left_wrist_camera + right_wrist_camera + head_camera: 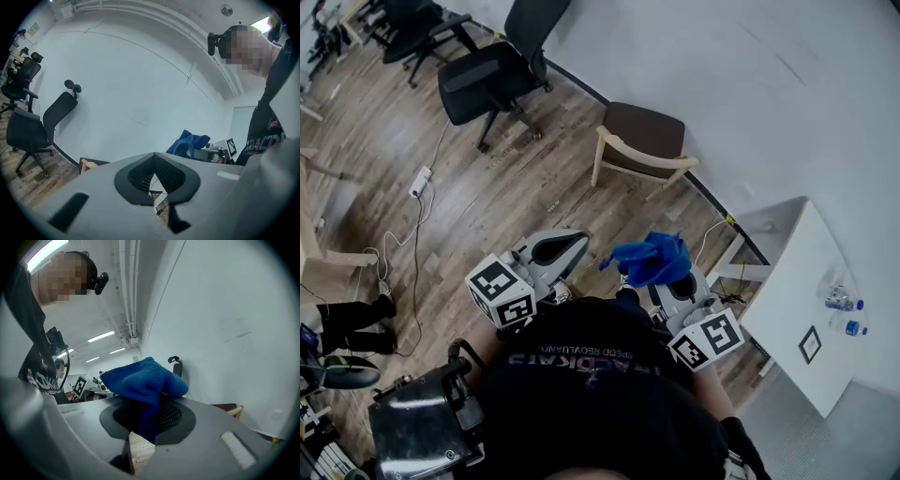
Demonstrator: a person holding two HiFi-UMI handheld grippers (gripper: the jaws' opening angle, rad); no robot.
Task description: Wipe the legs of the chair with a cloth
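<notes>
A wooden chair (pixel 642 141) with a brown seat and pale legs (pixel 596 165) stands against the white wall, well ahead of both grippers. My right gripper (pixel 664 279) is shut on a bunched blue cloth (pixel 652 258), which bulges above its jaws. In the right gripper view the blue cloth (pixel 140 380) hangs down between the dark pads of the right gripper (pixel 147 420), and the chair (pixel 232 408) peeks out at the right. My left gripper (pixel 572 246) is held beside it, shut with nothing in it. In the left gripper view its own tips (pixel 154 176) meet, with the cloth (pixel 187 143) and the chair (pixel 89 164) beyond.
Black office chairs (pixel 492 70) stand further back on the wood floor. A white table (pixel 802 272) with small bottles (pixel 842 302) is at the right. A power strip (pixel 420 180) with cables lies at the left. Dark equipment (pixel 422 422) sits at the lower left.
</notes>
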